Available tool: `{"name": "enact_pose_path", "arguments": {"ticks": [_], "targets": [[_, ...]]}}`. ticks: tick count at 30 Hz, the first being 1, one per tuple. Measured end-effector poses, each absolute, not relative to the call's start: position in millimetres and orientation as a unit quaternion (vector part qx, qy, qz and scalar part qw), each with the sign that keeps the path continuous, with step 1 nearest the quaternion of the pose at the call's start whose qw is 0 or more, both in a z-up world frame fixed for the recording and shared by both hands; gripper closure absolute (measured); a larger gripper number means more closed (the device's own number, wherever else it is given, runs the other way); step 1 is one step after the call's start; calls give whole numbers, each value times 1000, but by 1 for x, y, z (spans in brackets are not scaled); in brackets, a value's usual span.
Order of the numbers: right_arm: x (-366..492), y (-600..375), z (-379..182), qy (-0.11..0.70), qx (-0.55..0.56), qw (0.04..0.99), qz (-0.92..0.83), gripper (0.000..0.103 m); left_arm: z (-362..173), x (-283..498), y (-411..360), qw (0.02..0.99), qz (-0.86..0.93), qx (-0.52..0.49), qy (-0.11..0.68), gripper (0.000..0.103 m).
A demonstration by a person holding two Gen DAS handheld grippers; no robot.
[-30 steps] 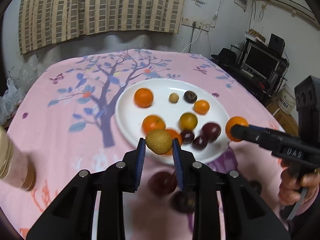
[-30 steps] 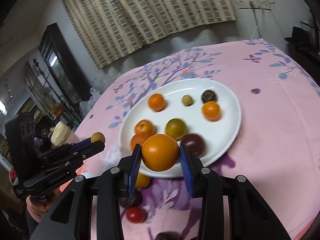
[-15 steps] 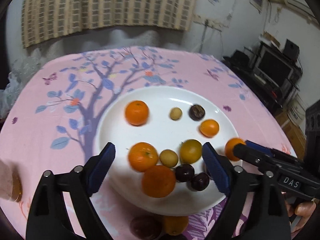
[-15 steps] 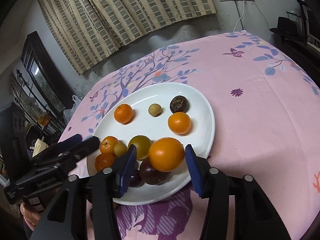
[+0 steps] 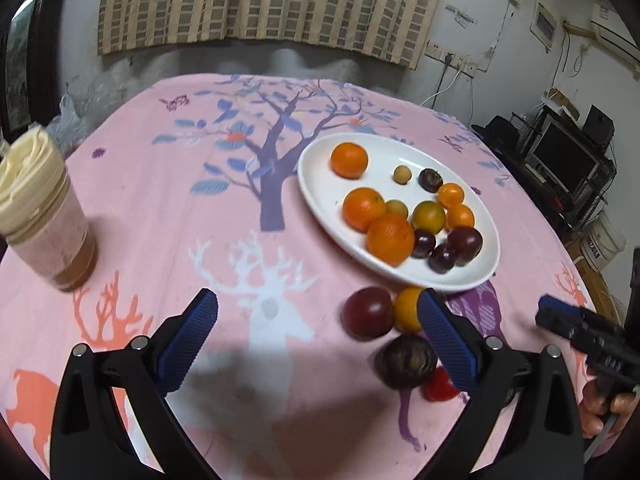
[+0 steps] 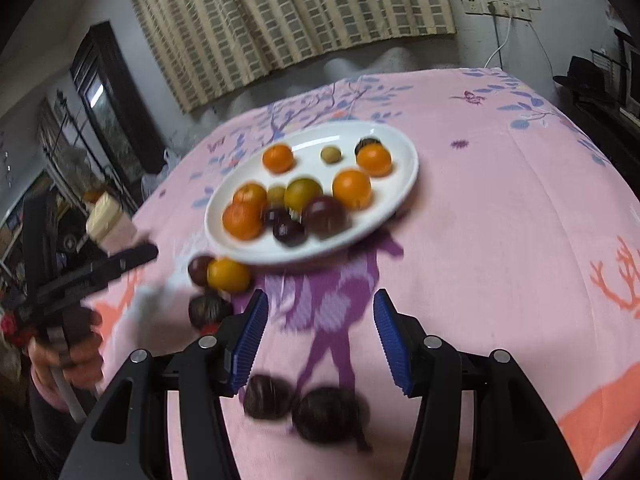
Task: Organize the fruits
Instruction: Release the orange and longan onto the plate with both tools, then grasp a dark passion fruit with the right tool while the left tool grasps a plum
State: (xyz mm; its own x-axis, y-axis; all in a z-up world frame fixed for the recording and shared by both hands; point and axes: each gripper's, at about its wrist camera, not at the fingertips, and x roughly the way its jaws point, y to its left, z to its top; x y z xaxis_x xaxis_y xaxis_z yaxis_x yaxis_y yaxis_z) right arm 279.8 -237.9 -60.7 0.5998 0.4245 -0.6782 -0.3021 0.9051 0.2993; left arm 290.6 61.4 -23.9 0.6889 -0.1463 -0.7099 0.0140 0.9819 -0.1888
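Note:
A white oval plate [image 5: 320,184] [image 6: 404,184] on the pink tablecloth holds several oranges, plums and small fruits. In front of it on the cloth lie a dark red plum [image 5: 368,312], a yellow-orange fruit [image 5: 406,308] [image 6: 228,276], a dark wrinkled fruit [image 5: 404,362] and a small red fruit [image 5: 438,388]. My left gripper [image 5: 320,344] is open and empty, back from the plate. My right gripper [image 6: 318,340] is open and empty above two dark fruits [image 6: 264,396] [image 6: 328,414].
A lidded jar [image 5: 44,216] stands on the cloth at the left; it also shows in the right wrist view [image 6: 112,224]. The round table drops off at the right, where a TV stand [image 5: 568,164] and clutter sit.
Both grippers opened and let go of their fruits, a tan one and an orange, onto the plate. Both then pulled back from the plate toward the near side of the table.

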Motion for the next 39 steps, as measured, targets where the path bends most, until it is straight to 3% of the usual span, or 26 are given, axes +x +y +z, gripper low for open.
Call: {"name": "enact_pose_path", "arguments": {"ticks": [14, 16, 19, 27, 28, 30, 33, 39], "targets": [[242, -222, -90, 448, -16, 875, 182, 48, -26, 282, 47, 915, -60, -58, 396, 5], [245, -219, -91, 452, -25, 873, 179, 56, -27, 282, 47, 915, -59, -60, 395, 5], [247, -216, -92, 455, -35, 872, 176, 59, -27, 282, 47, 915, -55, -58, 396, 5], [255, -272, -91, 432, 143, 869, 196, 59, -22, 269, 14, 910, -149, -20, 386, 6], [255, -274, -90, 427, 147, 871, 195, 59, -21, 262, 0, 907, -181, -1, 380, 8], [253, -275, -88, 422, 147, 874, 192, 59, -22, 249, -26, 897, -233, 38, 374, 27], [251, -273, -87, 422, 144, 874, 195, 59, -33, 235, -64, 875, -283, 86, 383, 44], [249, -273, -84, 416, 140, 877, 196, 59, -58, 239, -95, 850, -294, 121, 420, 57]]}}
